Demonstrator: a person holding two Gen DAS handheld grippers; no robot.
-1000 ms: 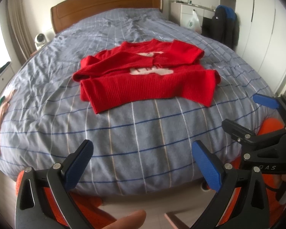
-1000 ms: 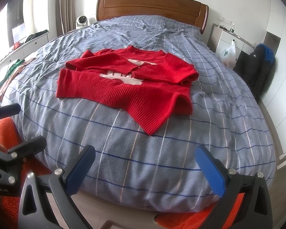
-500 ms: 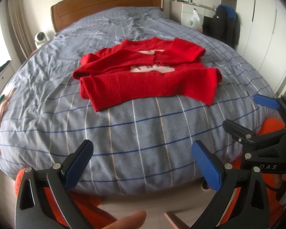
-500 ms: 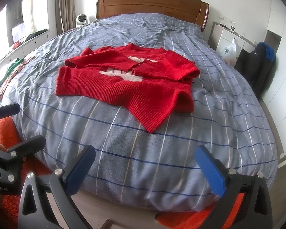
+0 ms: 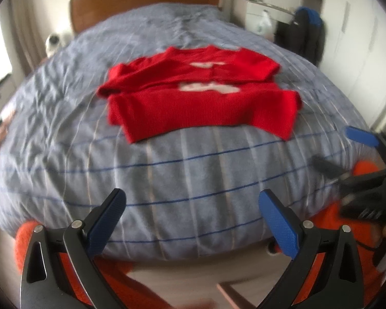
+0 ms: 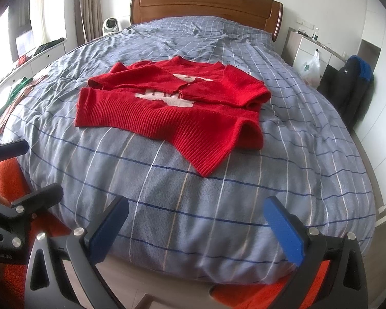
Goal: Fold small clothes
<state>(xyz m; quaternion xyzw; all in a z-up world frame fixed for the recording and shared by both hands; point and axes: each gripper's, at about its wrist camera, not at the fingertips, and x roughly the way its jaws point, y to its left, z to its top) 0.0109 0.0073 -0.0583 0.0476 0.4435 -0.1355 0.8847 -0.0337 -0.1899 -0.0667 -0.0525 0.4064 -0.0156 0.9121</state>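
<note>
A red knit sweater [image 5: 200, 103] [image 6: 167, 110] with a white pattern lies on the bed, both sleeves folded in across the chest. Its ribbed hem faces me and the right hem corner [image 6: 205, 170] juts toward the bed's foot. My left gripper [image 5: 191, 211] is open over the foot of the bed, well short of the sweater, holding nothing. My right gripper [image 6: 196, 212] is open too, also short of the hem. In the left wrist view the right gripper [image 5: 347, 149] appears at the right edge. The left wrist view is blurred.
The bed [image 6: 308, 134] has a grey-blue checked cover and a wooden headboard [image 6: 205, 7]. Green and pink clothes [image 6: 10, 100] lie at its left edge. A nightstand with a plastic bag [image 6: 311, 67] and a dark jacket [image 6: 352, 90] stand to the right. Orange fabric [image 6: 7, 180] shows below the grippers.
Both grippers have moved forward and closer to the bed, so the sweater looks larger. The left wrist view is now motion-blurred. Both stay open.
</note>
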